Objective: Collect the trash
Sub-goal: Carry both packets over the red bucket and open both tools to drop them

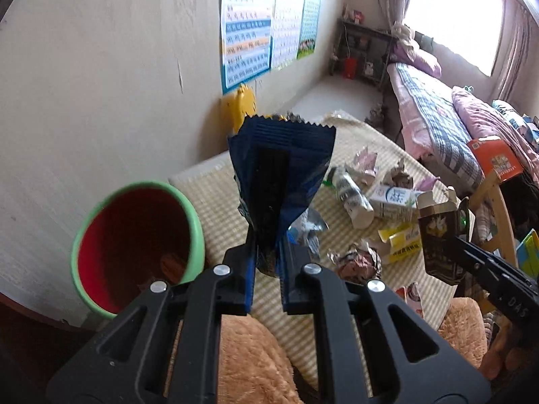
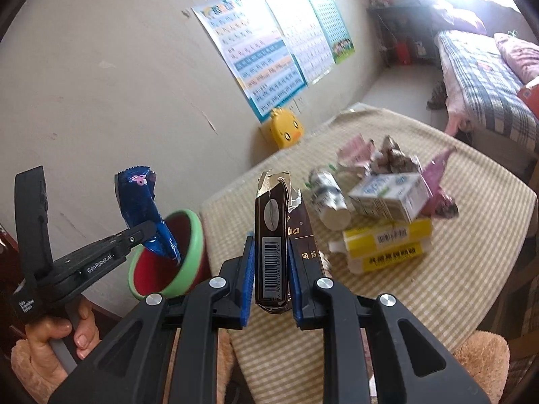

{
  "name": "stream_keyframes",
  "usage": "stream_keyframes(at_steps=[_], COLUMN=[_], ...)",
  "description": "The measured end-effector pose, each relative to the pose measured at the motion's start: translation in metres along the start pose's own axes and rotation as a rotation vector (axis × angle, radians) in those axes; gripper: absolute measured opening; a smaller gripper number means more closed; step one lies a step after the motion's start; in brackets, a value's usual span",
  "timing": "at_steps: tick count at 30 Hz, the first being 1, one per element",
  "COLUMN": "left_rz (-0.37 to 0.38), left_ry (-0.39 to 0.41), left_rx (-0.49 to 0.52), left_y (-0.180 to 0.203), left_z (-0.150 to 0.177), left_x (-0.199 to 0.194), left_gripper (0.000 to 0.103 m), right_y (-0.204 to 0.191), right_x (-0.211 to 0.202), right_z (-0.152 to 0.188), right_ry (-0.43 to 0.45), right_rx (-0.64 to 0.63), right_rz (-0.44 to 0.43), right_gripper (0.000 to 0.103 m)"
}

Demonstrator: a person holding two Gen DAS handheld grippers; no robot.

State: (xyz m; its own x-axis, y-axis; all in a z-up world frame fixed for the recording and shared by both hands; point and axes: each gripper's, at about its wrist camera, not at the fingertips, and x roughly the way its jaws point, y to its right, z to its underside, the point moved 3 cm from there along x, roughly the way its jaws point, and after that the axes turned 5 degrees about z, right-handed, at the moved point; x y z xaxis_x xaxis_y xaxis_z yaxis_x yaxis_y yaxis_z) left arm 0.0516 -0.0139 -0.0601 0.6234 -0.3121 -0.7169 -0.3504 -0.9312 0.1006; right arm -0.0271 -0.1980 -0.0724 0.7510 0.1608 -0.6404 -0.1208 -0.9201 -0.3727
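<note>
My left gripper [image 1: 267, 256] is shut on a crumpled dark blue snack wrapper [image 1: 283, 165], held up above the table just right of the bin. From the right wrist view the same blue wrapper [image 2: 145, 208] hangs over the rim of the green bin with a red inside [image 2: 168, 262]. My right gripper [image 2: 269, 269] is shut on a torn brown cigarette box [image 2: 271, 235] that stands upright between the blue pads. That brown box [image 1: 438, 235] also shows at the right in the left wrist view. The green bin [image 1: 134, 245] has some trash at its bottom.
A table with a checked cloth [image 2: 421, 286] holds a white bottle [image 2: 328, 198], a milk carton [image 2: 390, 195], yellow boxes [image 2: 387, 245] and crumpled wrappers [image 1: 357, 262]. A yellow duck item [image 2: 286, 131] leans on the wall. A bed [image 1: 434, 118] stands at the right. A hand [image 2: 60, 333] grips the left tool.
</note>
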Motion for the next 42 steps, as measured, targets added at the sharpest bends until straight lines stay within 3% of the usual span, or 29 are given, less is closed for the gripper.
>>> stream_keyframes(at_steps=[14, 31, 42], left_rz=[-0.056, -0.102, -0.186], left_ry=[0.066, 0.061, 0.057], left_rx=[-0.016, -0.091, -0.136], left_y=[-0.022, -0.063, -0.098], left_z=[-0.004, 0.003, 0.012], left_x=[-0.021, -0.018, -0.018], left_gripper=[0.011, 0.011, 0.011], right_y=[-0.051, -0.098, -0.125], right_x=[-0.003, 0.021, 0.05], right_z=[-0.021, -0.019, -0.014], right_ry=[0.044, -0.004, -0.062], right_rx=[-0.065, -0.14, -0.169], right_rz=[-0.073, -0.115, -0.156], right_gripper=[0.017, 0.017, 0.018])
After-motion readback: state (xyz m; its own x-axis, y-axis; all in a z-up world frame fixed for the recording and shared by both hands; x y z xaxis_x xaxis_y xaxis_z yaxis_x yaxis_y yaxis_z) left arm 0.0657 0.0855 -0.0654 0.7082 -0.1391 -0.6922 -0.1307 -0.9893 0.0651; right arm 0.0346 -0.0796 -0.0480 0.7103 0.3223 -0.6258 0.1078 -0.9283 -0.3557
